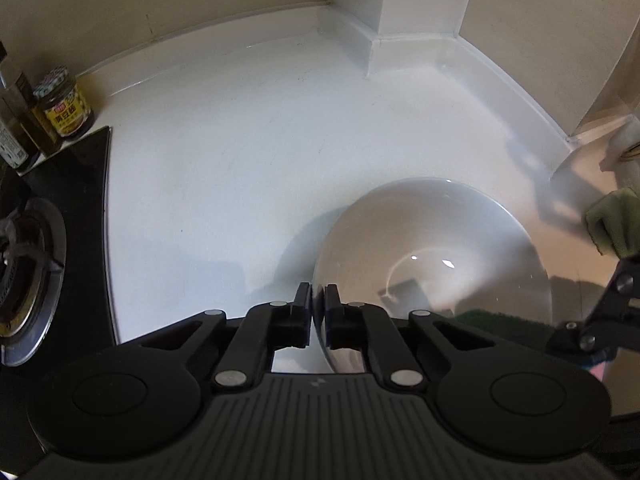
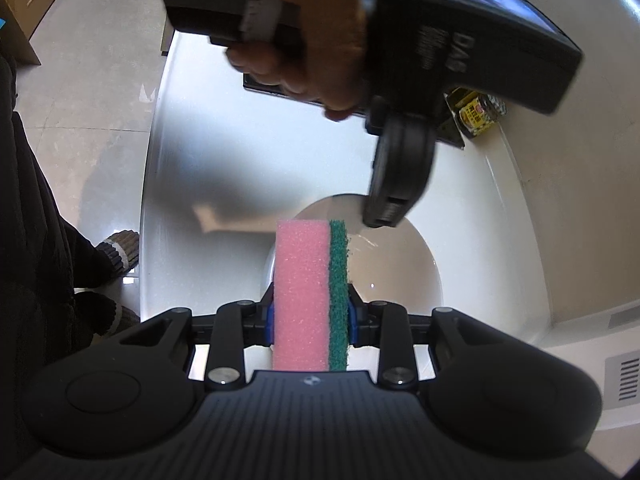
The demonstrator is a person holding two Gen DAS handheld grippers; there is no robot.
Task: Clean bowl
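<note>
Left wrist view: left gripper [image 1: 318, 304] clenched on near rim of white bowl [image 1: 432, 256], one pad outside wall, other inside. Bowl sits on white counter [image 1: 240, 152]. Stove burner [image 1: 28, 276] at left edge; jar [image 1: 66, 100] at back left.

Right wrist view: right gripper [image 2: 310, 316] grasping pink-and-green sponge [image 2: 310, 292], held upright over bowl [image 2: 400, 264]. Beyond, hand [image 2: 320, 40] grips left gripper's handle.

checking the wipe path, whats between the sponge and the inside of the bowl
Nothing: in the right wrist view the sponge juts over the bowl with only air below; the bowl's inside looks bare.
</note>
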